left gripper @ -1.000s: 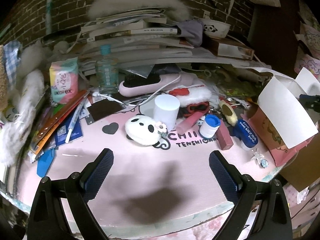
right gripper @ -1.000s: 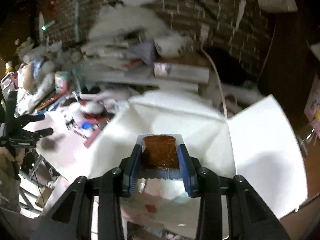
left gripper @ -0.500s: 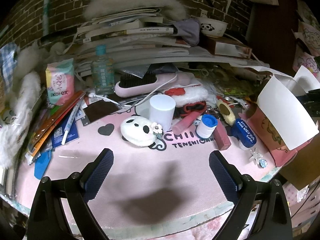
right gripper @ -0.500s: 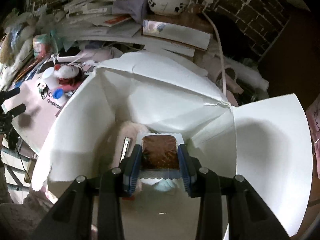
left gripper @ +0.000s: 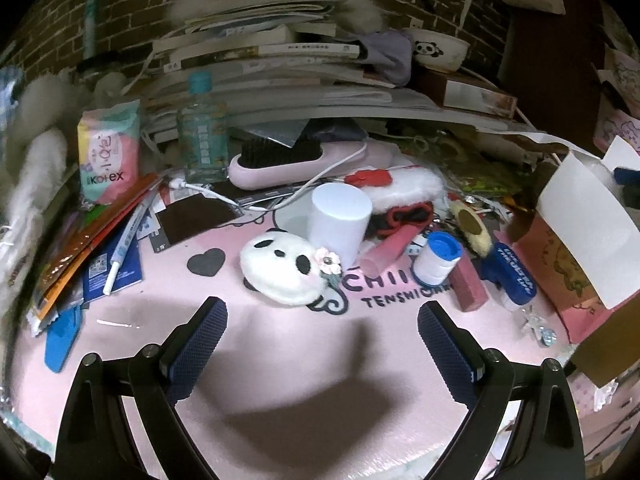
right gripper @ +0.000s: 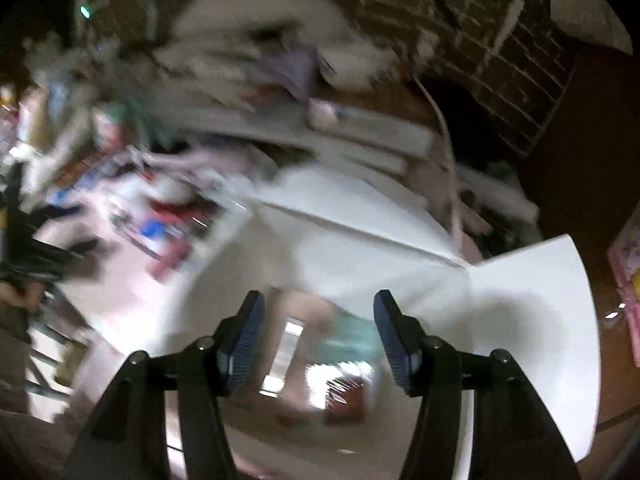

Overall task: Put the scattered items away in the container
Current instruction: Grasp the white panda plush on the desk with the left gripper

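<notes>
My left gripper (left gripper: 320, 314) is open and empty, low over the pink mat (left gripper: 304, 364). Just beyond its fingers lies a white panda plush (left gripper: 286, 268). Behind the plush are a white cylinder (left gripper: 340, 220), a pink tube (left gripper: 390, 248), a blue-capped bottle (left gripper: 436, 258) and a blue case (left gripper: 514, 276). The open box (left gripper: 580, 232) with white flaps stands at the right. My right gripper (right gripper: 318, 300) hangs over that box (right gripper: 532, 300), its jaws opening with nothing between them. A brown packet (right gripper: 346, 400) lies blurred on the box floor below.
A brick wall and a tall stack of books (left gripper: 272, 60) close off the back. A water bottle (left gripper: 202, 136), a tissue pack (left gripper: 108, 152), a pink hairbrush (left gripper: 288, 160) and loose pens and wrappers (left gripper: 92, 248) crowd the left.
My right gripper's jaws have parted and let go of the brown packet, which now lies in the box. The left gripper has crept slightly closer to the panda plush.
</notes>
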A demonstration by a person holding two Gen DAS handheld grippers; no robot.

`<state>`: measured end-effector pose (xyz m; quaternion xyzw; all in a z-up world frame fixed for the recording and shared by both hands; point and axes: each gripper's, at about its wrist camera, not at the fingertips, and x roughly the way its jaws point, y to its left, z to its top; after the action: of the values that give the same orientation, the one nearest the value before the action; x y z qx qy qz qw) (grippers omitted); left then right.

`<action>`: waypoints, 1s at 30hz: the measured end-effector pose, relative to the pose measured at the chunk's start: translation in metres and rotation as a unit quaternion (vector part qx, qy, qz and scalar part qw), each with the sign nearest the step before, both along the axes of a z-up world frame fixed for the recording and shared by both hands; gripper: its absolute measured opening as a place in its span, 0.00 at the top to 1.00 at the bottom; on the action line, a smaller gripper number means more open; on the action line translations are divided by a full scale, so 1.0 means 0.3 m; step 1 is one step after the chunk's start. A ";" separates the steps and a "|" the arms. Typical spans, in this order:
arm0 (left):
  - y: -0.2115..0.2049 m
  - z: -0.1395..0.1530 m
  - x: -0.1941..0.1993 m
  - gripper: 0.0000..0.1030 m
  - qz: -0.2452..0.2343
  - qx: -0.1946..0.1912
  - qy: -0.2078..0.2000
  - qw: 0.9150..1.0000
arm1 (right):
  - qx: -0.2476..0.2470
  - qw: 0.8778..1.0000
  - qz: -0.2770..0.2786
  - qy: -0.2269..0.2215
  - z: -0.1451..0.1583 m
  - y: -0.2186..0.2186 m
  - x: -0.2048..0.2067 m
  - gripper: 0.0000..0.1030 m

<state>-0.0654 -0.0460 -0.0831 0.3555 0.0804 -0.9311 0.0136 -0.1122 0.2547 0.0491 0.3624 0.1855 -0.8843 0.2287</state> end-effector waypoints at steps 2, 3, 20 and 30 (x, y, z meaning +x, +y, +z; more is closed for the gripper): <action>-0.007 -0.005 -0.012 0.07 0.004 -0.002 0.003 1.000 | -0.031 0.999 0.029 0.022 0.018 -0.046 0.056 0.39; -0.011 -0.008 -0.019 0.07 0.007 -0.004 0.004 1.000 | -0.047 0.997 0.045 0.032 0.026 -0.074 0.086 0.39; -0.075 -0.048 -0.122 0.16 0.032 0.023 -0.027 0.999 | -0.152 0.972 0.176 0.017 -0.205 -0.453 0.348 0.33; -0.069 -0.046 -0.129 0.38 0.032 0.004 -0.030 0.999 | -0.164 0.981 0.093 0.033 -0.399 -0.480 0.325 0.25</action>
<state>-0.1041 -0.0667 -0.0969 0.3810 0.0950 -0.9186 0.0444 -0.0148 0.1107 -0.0707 0.2715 0.0781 -0.8890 0.3605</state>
